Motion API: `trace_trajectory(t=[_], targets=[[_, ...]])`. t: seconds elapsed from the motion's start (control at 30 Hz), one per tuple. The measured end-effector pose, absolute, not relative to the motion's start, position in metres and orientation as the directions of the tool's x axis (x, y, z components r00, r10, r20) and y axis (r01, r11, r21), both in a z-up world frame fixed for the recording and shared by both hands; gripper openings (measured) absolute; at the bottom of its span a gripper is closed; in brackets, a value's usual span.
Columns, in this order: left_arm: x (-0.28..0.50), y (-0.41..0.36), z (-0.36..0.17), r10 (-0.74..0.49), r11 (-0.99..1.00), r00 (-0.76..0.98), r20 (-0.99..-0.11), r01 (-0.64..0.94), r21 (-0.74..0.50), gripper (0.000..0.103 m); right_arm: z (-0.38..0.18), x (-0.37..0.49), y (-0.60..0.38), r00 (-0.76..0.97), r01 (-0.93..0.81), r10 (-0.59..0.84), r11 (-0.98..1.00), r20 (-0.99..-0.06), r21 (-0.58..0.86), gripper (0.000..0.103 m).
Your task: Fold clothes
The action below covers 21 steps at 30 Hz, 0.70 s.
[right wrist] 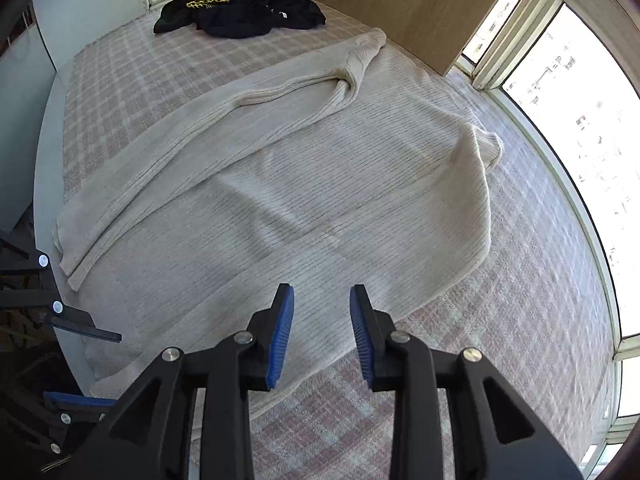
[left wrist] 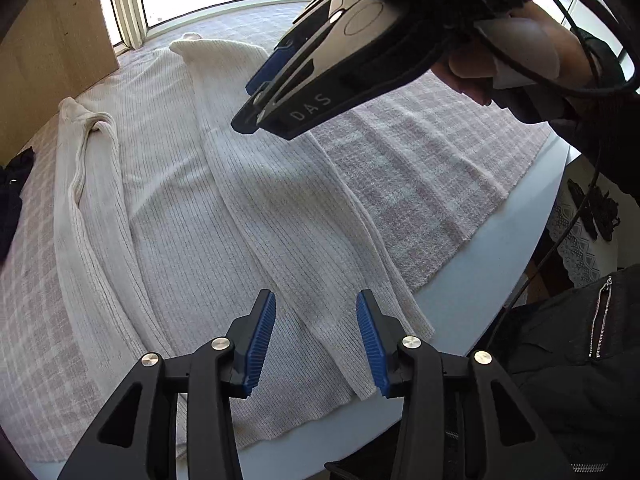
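Blue-padded fingers (left wrist: 269,340) of the left gripper (left wrist: 316,340) stand apart with nothing between them, hanging above the near hem of a cream ribbed sweater (left wrist: 192,200). The right gripper (right wrist: 322,336) is likewise spread and holds nothing; it hovers over the sweater's near edge in its own view.

The sweater lies spread on a checked cloth (right wrist: 132,68) that covers the table (left wrist: 500,264). Both sleeves are turned in along the body, one running down each side. A dark pile of clothes (right wrist: 240,4) sits at the far end, well apart from it.

This lay fits either a sweater with sleeves set for the crosswise fold, or one being smoothed between folds, so the risks are judged for any grasp at the hem.

- The knit looks loose and heavy. A pinch that takes only the top layer would lift the sleeve off the body and undo its fold.
- The hem hangs near the table's edge. A pull toward the person could drag the whole sweater, and perhaps the cloth with it, over the rim.
- Uneven lifts by the two grippers would skew the fold line.
- The far sleeve has a bunched twist near its shoulder (right wrist: 344,84), which may stay trapped as a lump.
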State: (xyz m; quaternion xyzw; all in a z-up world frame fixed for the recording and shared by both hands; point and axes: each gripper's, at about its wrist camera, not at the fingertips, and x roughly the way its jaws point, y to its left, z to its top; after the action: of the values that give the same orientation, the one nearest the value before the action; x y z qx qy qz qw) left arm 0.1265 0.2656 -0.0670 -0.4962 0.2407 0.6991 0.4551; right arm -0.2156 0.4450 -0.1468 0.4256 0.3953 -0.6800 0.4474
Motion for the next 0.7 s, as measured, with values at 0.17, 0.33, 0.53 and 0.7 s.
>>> trace_trajectory(t=[0.17,0.33,0.53,0.7], targets=[[0.118,0.281,-0.078,0.394,-0.472,-0.065,-0.917,-0.87,-0.141,0.04,-0.183,-0.233,0.433,-0.104,0.972,-0.232,-0.231,-0.967,-0.05,0.037],[0.116,0.296,-0.1,0.311,-0.466,-0.054,-0.949,-0.879,-0.102,0.04,-0.145,-0.283,0.446,0.015,0.963,-0.317,-0.25,-0.948,0.099,0.037],[0.113,0.3,-0.105,0.3,-0.48,-0.033,-0.953,-0.869,-0.121,0.046,-0.129,-0.428,0.459,-0.165,0.875,-0.302,-0.484,-0.939,0.003,0.037],[0.108,0.301,-0.107,0.302,-0.498,-0.009,-0.953,-0.854,-0.15,0.049,-0.134,-0.44,0.442,-0.128,0.897,-0.292,-0.441,-0.948,0.015,0.037]])
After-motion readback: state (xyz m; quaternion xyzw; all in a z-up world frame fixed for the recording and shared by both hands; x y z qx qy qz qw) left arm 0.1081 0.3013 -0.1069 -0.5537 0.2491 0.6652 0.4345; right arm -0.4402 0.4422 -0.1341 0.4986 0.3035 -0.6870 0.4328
